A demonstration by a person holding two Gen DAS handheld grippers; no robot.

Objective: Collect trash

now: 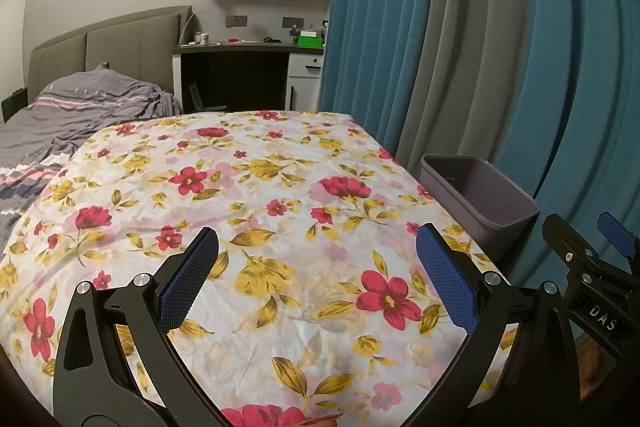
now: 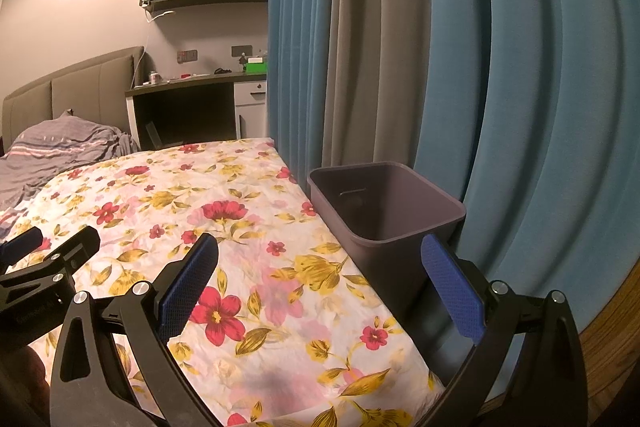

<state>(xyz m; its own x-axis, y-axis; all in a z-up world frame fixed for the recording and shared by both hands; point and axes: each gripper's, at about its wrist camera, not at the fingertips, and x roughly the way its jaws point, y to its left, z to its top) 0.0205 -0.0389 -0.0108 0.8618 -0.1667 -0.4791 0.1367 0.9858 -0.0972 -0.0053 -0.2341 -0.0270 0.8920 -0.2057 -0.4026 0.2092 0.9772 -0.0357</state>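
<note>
No trash shows on the wrinkled floral sheet (image 1: 280, 187), so collecting looks finished or not begun; next calls for finding litter. The left gripper (image 1: 316, 267) hovers with blue textured pads apart, empty. The right gripper (image 2: 320, 279) likewise gapes empty. Far right, beside the bed, stands a smooth grey plastic bin (image 2: 400, 227).

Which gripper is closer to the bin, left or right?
The right gripper: the purple bin sits just beyond its right-hand finger. The left gripper hangs over the middle of the floral cloth, bin off to its side.

floral sheet (image 1: 280, 187), blue curtains (image 1: 380, 27), bed (image 1: 80, 107), desk (image 1: 240, 47)
</note>
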